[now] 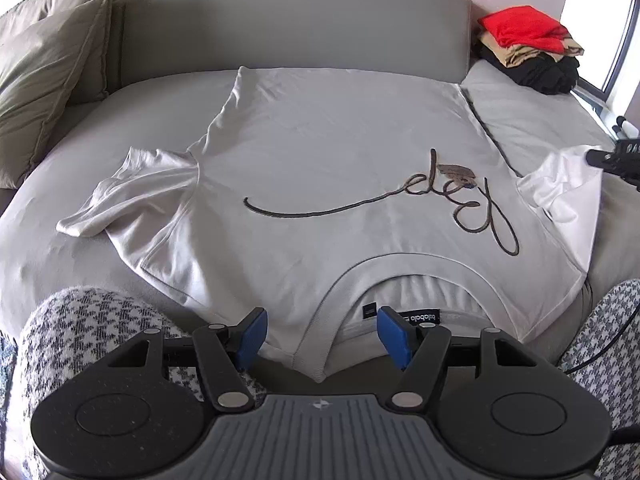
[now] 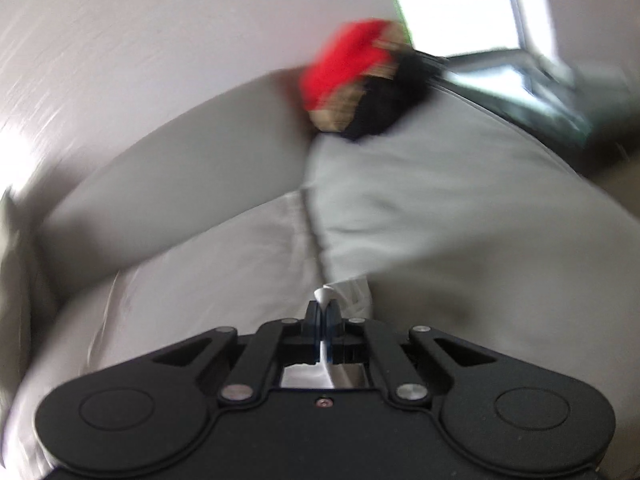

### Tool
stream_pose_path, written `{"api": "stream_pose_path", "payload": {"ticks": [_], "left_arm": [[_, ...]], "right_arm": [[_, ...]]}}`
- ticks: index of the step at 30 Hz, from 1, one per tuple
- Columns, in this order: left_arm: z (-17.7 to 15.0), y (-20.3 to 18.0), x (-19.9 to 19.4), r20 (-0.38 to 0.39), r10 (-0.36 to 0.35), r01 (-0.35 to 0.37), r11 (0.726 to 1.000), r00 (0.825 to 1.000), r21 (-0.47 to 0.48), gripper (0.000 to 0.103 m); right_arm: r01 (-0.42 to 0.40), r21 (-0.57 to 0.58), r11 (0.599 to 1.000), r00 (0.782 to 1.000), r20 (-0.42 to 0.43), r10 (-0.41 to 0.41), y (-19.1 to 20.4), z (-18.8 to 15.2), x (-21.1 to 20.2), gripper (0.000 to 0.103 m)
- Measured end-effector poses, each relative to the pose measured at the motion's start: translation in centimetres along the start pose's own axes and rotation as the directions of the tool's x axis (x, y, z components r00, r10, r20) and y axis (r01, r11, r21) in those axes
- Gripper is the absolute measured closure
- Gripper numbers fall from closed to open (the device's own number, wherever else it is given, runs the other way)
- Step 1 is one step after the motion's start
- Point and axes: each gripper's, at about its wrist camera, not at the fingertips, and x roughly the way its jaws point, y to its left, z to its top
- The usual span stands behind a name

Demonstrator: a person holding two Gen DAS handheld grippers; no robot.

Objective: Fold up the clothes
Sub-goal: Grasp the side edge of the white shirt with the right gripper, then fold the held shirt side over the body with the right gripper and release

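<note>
Left wrist view: a white shirt point(image 1: 320, 168) lies flat on the grey sofa point(image 1: 132, 120), front up, collar point(image 1: 400, 268) nearest the camera and hem toward the backrest. The left gripper point(image 1: 320, 332) hovers just before the collar with its 2 blue pads point(image 1: 252, 336) spread wide, holding nothing. One sleeve point(image 1: 132, 192) lies bunched at the shirt's left. At the shirt's far right, the other sleeve point(image 1: 568, 192) is lifted, with the right gripper point(image 1: 600, 158) at its edge. Dark cursive script crosses the chest, seen upside down; it cannot be read with certainty. A black neck label point(image 1: 420, 317) inside the collar carries small pale letters, also inverted, and too small to make out. Beyond the shirt's right corner, a pile of clothes point(image 1: 528, 48) sits against the backrest: red on top, tan under it, black lowest. An olive cushion point(image 1: 44, 64) leans left of the shirt. Houndstooth fabric point(image 1: 88, 320) fills both lower corners.

Right wrist view, blurred: only here is the grip plain. The right gripper point(image 2: 325, 312) has its pads pressed together on a fold of the white shirt point(image 2: 352, 292), which pokes out above them. The pile point(image 2: 360, 84) lies beyond, near a bright window point(image 2: 452, 4). No writing shows here.
</note>
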Motion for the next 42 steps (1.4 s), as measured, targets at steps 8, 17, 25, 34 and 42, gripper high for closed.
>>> {"api": "stream_pose_path", "payload": {"ticks": [8, 17, 25, 34, 42], "left_arm": [[-0.1, 0.9, 0.3, -0.006, 0.004, -0.004, 1.000, 1.000, -0.024, 0.040], [0.2, 0.8, 0.7, -0.014, 0.004, -0.005, 1.000, 1.000, -0.024, 0.040], [0.2, 0.2, 0.7, -0.013, 0.019, -0.019, 1.000, 1.000, 0.000, 0.040], [0.1, 0.9, 1.5, -0.024, 0.013, -0.013, 1.000, 1.000, -0.019, 0.040], [0.0, 1.2, 2.2, -0.040, -0.009, 0.007, 0.999, 0.999, -0.038, 0.040]], "right_arm": [[-0.108, -0.386, 0.916, 0.980, -0.194, 0.034, 6.7, -5.4, 1.4, 0.099], [-0.227, -0.063, 0.972, 0.945, -0.255, 0.204, 2.2, -1.6, 1.0, 0.077], [-0.150, -0.013, 0.989, 0.954, -0.266, 0.141, 4.8, 1.7, 7.5, 0.070], [-0.004, -0.013, 1.000, 0.925, -0.381, -0.001, 5.3, 0.3, 15.0, 0.071], [-0.022, 0.063, 0.998, 0.964, -0.263, 0.037, 4.0, 0.5, 13.2, 0.092]]}}
